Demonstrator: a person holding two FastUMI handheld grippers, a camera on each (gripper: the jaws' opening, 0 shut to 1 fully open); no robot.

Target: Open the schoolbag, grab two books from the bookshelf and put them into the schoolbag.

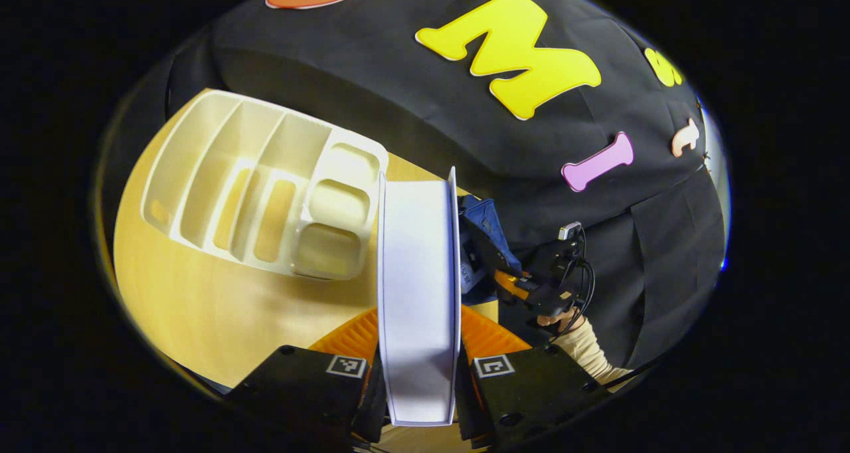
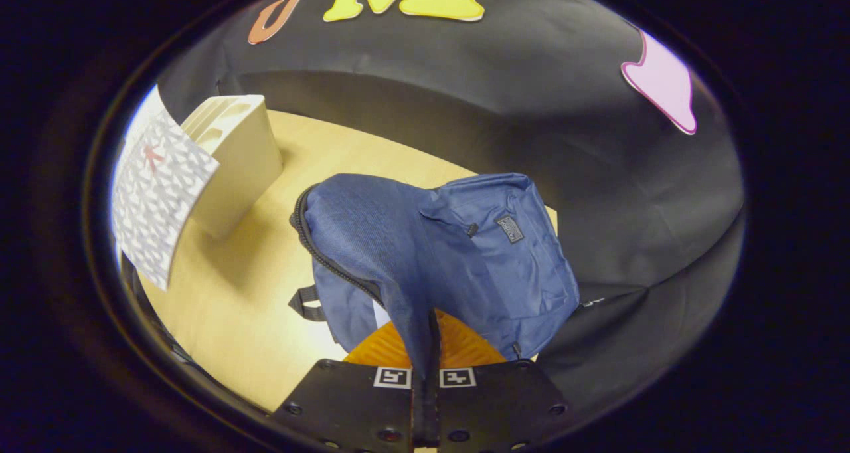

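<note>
- Left gripper view: book [image 1: 418, 293] clamped between the fingers of my left gripper [image 1: 420, 373], page edges facing the camera, pale and blank, thin covers flanking them. It hangs above the wooden table [image 1: 199, 307], just beside the cream bookshelf [image 1: 265, 187], whose long slots and small compartments lie open to the lens.
- Beyond the book's right cover, a strip of the blue schoolbag [image 1: 485, 234] and my right gripper [image 1: 531, 285], a sleeved hand [image 1: 571, 330] under it; the book hides most of the bag.
- Right gripper view: my right gripper [image 2: 425, 373] pinches a fold of the navy schoolbag [image 2: 458, 254], fingers pressed together on the fabric and lifting the flap. The zip track [image 2: 325, 254] curves open along the left edge; the bag's inside is hard to make out.
- At far left, the book [image 2: 156, 197] shows a patterned cover with a red mark, in front of the bookshelf [image 2: 239, 154]; its lower corner is cut off.
</note>
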